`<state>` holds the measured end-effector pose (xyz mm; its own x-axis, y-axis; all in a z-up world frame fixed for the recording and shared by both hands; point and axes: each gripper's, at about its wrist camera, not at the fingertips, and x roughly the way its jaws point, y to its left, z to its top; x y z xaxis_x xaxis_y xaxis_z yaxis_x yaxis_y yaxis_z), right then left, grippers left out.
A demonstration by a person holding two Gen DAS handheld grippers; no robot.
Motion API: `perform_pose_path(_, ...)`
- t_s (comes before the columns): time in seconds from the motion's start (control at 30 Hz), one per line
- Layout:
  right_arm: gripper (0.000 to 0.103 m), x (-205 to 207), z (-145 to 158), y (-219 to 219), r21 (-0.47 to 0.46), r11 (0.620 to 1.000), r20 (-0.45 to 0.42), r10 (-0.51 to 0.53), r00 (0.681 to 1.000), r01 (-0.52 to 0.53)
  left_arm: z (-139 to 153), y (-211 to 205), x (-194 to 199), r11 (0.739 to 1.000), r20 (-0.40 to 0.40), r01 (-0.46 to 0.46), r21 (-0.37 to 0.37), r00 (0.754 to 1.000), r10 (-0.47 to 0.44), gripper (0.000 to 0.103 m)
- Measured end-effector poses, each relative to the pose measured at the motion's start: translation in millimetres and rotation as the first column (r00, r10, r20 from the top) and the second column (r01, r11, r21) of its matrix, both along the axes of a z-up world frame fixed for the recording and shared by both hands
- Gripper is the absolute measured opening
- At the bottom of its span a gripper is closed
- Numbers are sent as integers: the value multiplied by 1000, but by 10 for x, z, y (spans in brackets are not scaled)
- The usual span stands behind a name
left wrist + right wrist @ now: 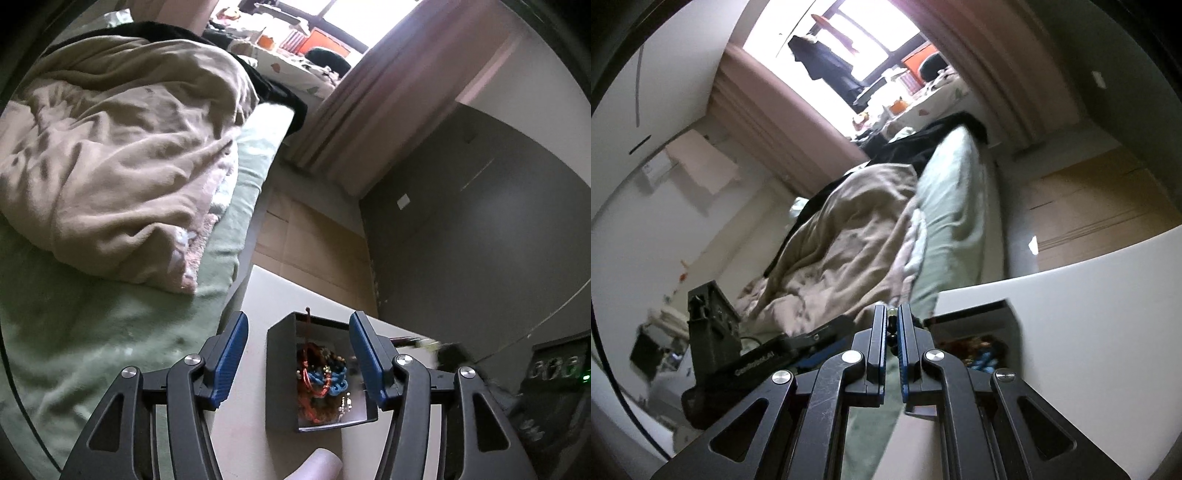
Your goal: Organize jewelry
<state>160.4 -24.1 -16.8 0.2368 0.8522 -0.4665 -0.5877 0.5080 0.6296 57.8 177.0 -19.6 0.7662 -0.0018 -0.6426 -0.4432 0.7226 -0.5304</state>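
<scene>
White tabletop carries a black cardboard box of tangled cord bracelets, light and limp; pinch one strand. At six o'clock, left tool gapes released; right tool clenched on something small and dark.

- White lettering runs along a black device body at the lower left of the right wrist view; it seems to read "GenRobot.AI", blurred.
- Nothing else readable.

bare white table beyond the open black box, bed alongside
</scene>
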Motion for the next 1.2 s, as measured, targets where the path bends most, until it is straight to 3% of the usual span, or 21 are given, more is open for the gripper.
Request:
perform_pose_path(0.03, 10, 16, -74, 85, -73, 997, -15, -5, 1000, 4, -2, 6, -2, 1000, 1, -3, -1, 1000, 3, 58)
perform_pose_path(0.1, 32, 55, -230, 159, -184, 983, -64, -19, 998, 7, 0, 6, -1, 1000, 0, -3, 3, 1000, 3, 58)
perform_pose_path(0.17, 46, 60, -278, 120, -230, 972, -44, -63, 997, 51, 3, -11, 4, 1000, -5, 2, 13, 1000, -2, 58)
perform_pose_path(0.33, 73, 105, -201, -75, -228, 970, -8, -88, 996, 84, 15, -64, 25, 999, -6, 16, 27, 1000, -16, 58)
perform_pose_path(0.87, 74, 221, -88, -688, -303, 929, 21, -216, 976, 212, 36, -411, 141, 985, -50, 107, 133, 994, -101, 58)
perform_pose_path(1.2, 74, 186, -62, -942, -371, 893, 65, -248, 967, 254, 82, -856, 177, 936, -141, 144, 321, 985, -103, 58)
